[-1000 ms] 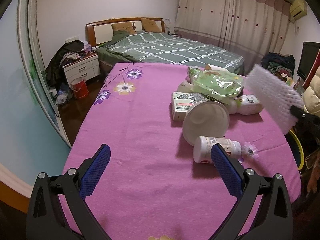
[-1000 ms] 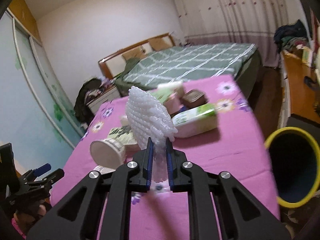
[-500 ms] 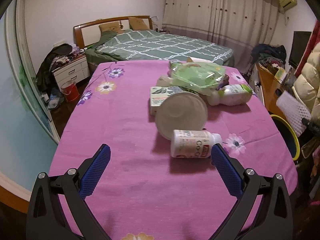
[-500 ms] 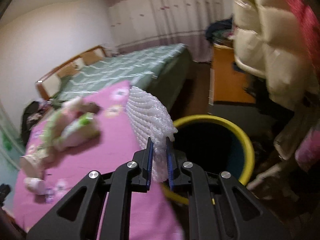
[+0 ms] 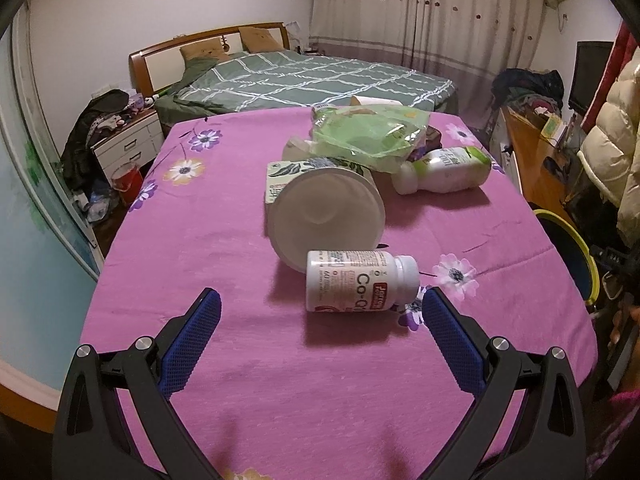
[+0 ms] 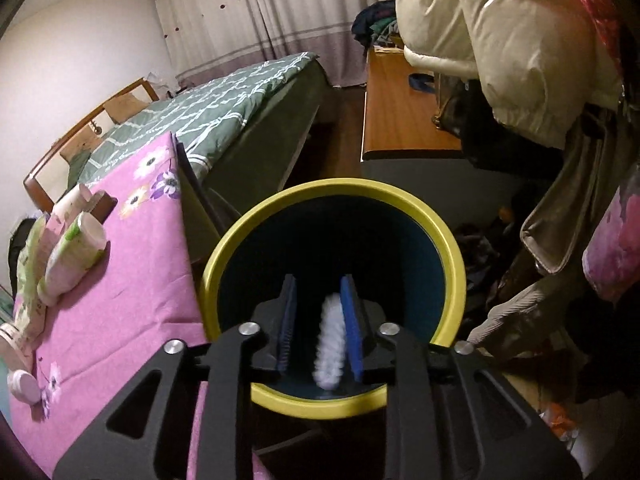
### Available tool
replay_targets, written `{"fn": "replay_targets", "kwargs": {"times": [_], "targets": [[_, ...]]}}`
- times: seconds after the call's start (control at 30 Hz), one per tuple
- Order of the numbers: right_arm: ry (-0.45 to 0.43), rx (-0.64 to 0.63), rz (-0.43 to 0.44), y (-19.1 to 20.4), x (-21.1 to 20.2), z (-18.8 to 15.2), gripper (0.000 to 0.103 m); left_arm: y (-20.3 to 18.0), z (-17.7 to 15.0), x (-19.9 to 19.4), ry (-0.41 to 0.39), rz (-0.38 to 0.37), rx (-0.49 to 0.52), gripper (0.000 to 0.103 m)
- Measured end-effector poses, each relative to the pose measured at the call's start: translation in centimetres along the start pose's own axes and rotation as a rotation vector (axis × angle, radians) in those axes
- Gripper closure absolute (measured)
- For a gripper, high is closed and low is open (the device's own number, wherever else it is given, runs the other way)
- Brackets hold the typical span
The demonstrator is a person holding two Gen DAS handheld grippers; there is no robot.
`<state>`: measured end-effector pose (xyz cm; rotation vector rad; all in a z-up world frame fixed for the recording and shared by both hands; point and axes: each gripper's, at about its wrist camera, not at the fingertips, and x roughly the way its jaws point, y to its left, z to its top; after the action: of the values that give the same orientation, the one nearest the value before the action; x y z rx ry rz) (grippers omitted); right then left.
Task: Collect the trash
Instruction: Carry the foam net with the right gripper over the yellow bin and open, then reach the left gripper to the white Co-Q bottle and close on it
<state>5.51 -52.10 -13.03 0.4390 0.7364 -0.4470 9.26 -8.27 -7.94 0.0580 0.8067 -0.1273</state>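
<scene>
left wrist: pink floral tablecloth [image 5: 200, 248], bedroom

The near part of the pink table [image 5: 224, 264] is bare, so a gripper can pass there freely. Further in, a white pill bottle [image 5: 356, 280] lies on its side, touching a big white tub [image 5: 326, 216]. Behind them a green plastic bag [image 5: 368, 136] and a green-white bottle [image 5: 444, 170] crowd the far middle. Beside the table's edge the yellow-rimmed bin [image 6: 454, 248] stands open from above (only a cream puffy jacket [image 6: 500, 40] hangs near its far side).
</scene>
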Motion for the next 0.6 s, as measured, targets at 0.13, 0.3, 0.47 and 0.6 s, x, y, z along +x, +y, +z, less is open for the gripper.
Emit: {"fn": "replay_targets", "kwargs": {"times": [0.13,0.3,0.47,0.6], "targets": [[-0.038,-0.008,0.048,1.6,-1.0,0.5,0.075,-0.5,-0.2,0.9,0.014,-0.008,0.005,0.004],[-0.121,-0.109,0.131,6.8,-2.0,0.7,0.062,-1.1,-0.3,3.0,0.05,-0.008,0.007,0.004],[-0.164,-0.204,0.161,11.5,-1.2,0.0,0.062,-1.6,0.3,4.6,0.054,0.019,0.018,0.004],[-0.17,-0.225,0.172,13.3,-0.9,-0.2,0.061,-2.4,0.6,5.5,0.072,0.013,0.041,0.004]]}}
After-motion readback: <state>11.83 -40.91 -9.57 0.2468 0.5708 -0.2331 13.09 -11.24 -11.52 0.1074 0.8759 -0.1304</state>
